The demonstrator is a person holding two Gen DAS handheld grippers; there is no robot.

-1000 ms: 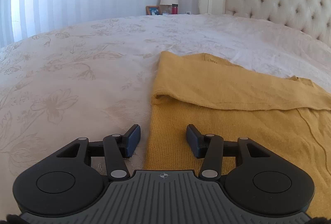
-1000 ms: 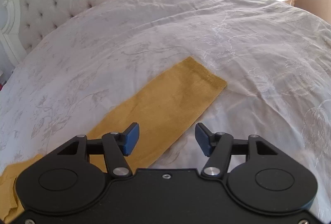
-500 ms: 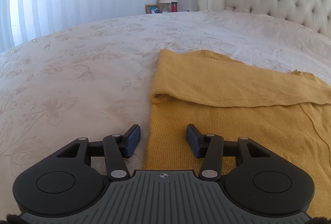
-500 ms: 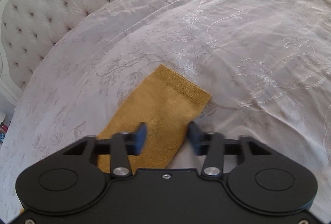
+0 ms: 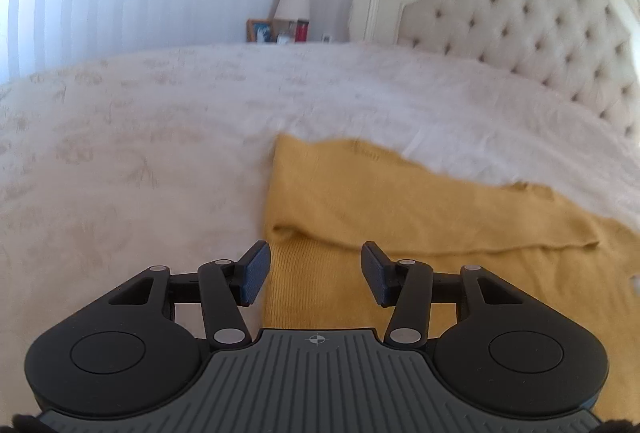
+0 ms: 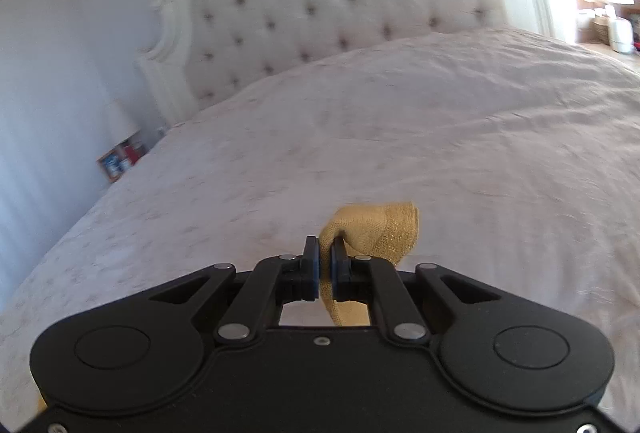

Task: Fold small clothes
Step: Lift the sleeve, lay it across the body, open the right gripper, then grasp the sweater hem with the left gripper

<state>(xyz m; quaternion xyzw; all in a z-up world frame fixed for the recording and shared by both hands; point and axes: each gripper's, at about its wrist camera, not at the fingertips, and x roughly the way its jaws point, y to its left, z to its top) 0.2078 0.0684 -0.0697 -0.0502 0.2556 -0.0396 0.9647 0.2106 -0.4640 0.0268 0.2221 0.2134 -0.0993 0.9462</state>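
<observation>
Clearly the mustard sweater (image 5: 420, 233) is a soft, light knit that drapes and bunches, so it is best taken by an edge or cuff and carried low, since a loose pinch could slip off the weave. It lies on the pale bedspread (image 5: 140, 153), filling the lower right of the left wrist view, with one sleeve already laid across the body. The right gripper (image 6: 325, 265) is pressed together on the sleeve cuff (image 6: 380, 229), which curls up above the pads at the lower centre of its view, lifted off the bed. The left gripper (image 5: 314, 273) stands half spread over the sweater's left edge, pinching nothing. Nothing lies in the way on the bed; the tufted headboard (image 5: 520, 41) sits upper right, and a lamp (image 5: 294, 1) and picture frame (image 5: 258, 31) stand far off at upper centre.
</observation>
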